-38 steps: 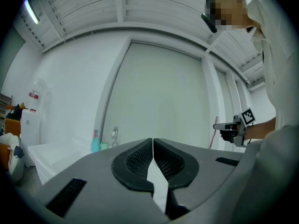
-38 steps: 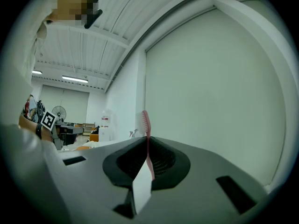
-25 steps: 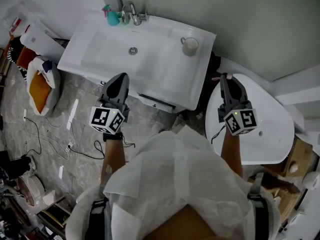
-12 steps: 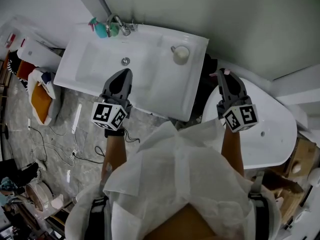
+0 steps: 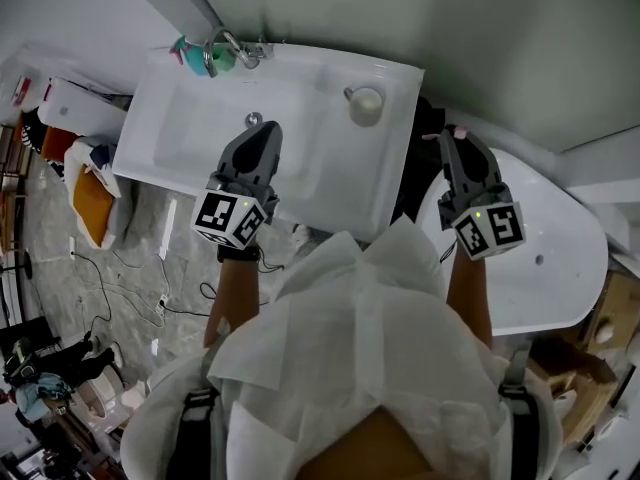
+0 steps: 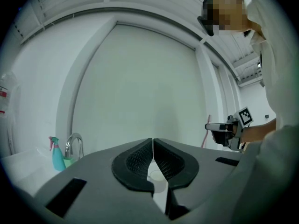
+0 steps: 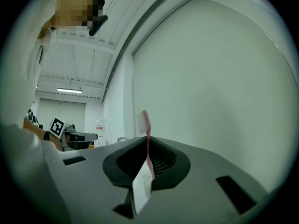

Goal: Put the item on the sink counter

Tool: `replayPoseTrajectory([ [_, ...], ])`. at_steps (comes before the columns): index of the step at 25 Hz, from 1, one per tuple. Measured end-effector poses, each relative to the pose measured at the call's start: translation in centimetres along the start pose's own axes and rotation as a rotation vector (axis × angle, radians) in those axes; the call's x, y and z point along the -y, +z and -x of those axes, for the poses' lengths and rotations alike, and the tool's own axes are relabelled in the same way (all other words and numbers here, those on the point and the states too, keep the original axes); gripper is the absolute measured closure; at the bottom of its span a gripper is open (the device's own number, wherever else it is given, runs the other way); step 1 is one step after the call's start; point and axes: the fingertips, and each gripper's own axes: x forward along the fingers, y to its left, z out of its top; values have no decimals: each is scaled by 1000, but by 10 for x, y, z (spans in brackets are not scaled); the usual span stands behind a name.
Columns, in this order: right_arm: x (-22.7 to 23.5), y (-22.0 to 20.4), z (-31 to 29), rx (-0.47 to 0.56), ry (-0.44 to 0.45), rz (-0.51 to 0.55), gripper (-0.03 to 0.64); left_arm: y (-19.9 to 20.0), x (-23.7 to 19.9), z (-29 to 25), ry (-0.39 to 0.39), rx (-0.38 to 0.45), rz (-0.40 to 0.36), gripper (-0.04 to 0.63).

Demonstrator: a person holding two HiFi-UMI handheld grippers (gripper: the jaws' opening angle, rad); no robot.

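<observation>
We are clamping the toothbrush [image 7: 146,134] between the jaws of the right gripper [image 7: 148,146], its handle running down between the pads and its pink bristle head sticking up past the tips. In the head view the right gripper [image 5: 450,136] is hovering at the right of centre, just off the right edge of the table [image 5: 395,183], over the dark gap between it and a white tub [image 5: 560,258]. Only a little pink of the toothbrush [image 5: 434,136] is showing at the tips there, so it is not lying on the table.

The left gripper [image 5: 265,128] is hanging over the sink [image 5: 200,108], its tips near the drain [image 5: 253,119]. In its own view the left gripper [image 6: 153,146] is clenched, jaws meeting with nothing between them.

A cup [image 5: 366,105] is standing on the table's flat right part, between the two grippers and nearer the wall. At the upper left of the head view a teal spray bottle [image 5: 185,50] is standing just beside the faucet [image 5: 228,46]. Cables are trailing over the floor [image 5: 150,268] at the left.

The toothbrush's lower handle is being hidden by the jaws. We are seeing the cup only partly in the left gripper view, through the slit below the jaws.
</observation>
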Motion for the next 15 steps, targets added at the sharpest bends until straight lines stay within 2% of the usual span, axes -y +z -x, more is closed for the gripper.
replayPoseTrajectory([
  [9,-1,4,-26,31,-143,-34,598,9,-34,-39,-160,-17,-36,575],
  [15,-7,-4,-57,20,-209,-41,598,3,-66,-56,-233,-24,-22,575],
])
